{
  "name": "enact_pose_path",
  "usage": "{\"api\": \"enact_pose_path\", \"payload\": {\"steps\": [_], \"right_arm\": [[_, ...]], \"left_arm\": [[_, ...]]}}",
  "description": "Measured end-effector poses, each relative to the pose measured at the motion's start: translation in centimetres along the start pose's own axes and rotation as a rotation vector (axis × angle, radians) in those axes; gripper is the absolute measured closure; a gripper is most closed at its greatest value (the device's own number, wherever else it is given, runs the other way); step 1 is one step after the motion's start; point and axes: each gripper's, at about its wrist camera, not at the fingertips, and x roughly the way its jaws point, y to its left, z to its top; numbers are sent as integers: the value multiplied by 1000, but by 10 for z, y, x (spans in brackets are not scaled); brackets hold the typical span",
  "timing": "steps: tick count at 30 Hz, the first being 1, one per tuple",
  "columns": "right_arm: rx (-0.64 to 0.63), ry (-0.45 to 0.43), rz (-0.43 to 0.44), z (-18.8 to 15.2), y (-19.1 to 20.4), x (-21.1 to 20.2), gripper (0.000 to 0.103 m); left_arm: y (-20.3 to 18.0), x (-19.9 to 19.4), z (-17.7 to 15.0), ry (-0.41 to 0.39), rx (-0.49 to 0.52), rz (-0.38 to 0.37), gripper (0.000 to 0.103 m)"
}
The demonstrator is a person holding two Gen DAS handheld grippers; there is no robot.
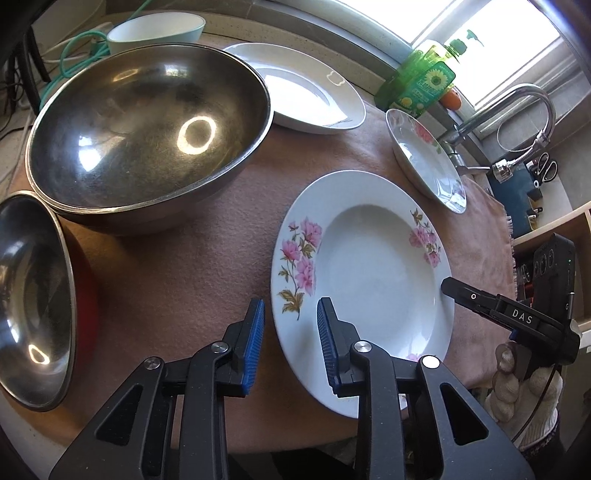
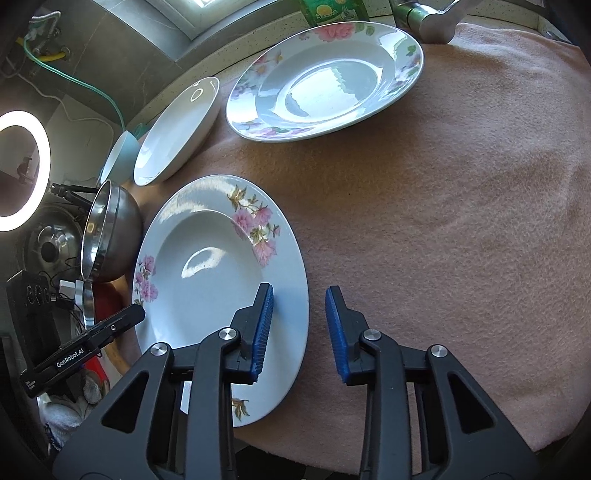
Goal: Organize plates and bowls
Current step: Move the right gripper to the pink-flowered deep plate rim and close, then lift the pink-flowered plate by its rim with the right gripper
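Observation:
A pink-flowered plate (image 1: 369, 266) lies on the pink cloth; it also shows in the right wrist view (image 2: 207, 280). My left gripper (image 1: 291, 339) is open and straddles its left rim. My right gripper (image 2: 299, 328) is open and straddles its right rim; it shows at the plate's right edge in the left wrist view (image 1: 454, 290). A second flowered plate (image 1: 424, 158) (image 2: 325, 77) lies behind. A plain white plate (image 1: 306, 88) (image 2: 173, 133) lies further back. A large steel bowl (image 1: 147, 129) stands to the left, with a smaller steel bowl (image 1: 33, 299) beside it.
A pale teal bowl (image 1: 155, 29) stands at the back left. A green soap bottle (image 1: 421, 81) and a tap (image 1: 517, 110) stand by the window. The cloth (image 2: 443, 221) spreads to the right. A ring light (image 2: 18, 170) glows at the left.

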Motion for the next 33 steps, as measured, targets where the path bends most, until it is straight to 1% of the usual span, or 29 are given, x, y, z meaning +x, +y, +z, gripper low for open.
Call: {"api": "enact_pose_path", "payload": {"steps": [2,3,4,18,33], "right_arm": [[-3,4,16,0,1,1,81],[-7,6,18,0,3,1,81],[-11,5,12,0,4,1,81],[-14,17,13,-4,4,0,81],[-3,34,14,-30,10,-4,81]], "left_arm": [[0,3,1,8,-3,-7,79],[0,4,1,11,-5,-9,80],[0,4,2,13,-5,-13,82],[-4,6,4,18,22,-2,82],[-4,5,-4,24,29,11,82]]}}
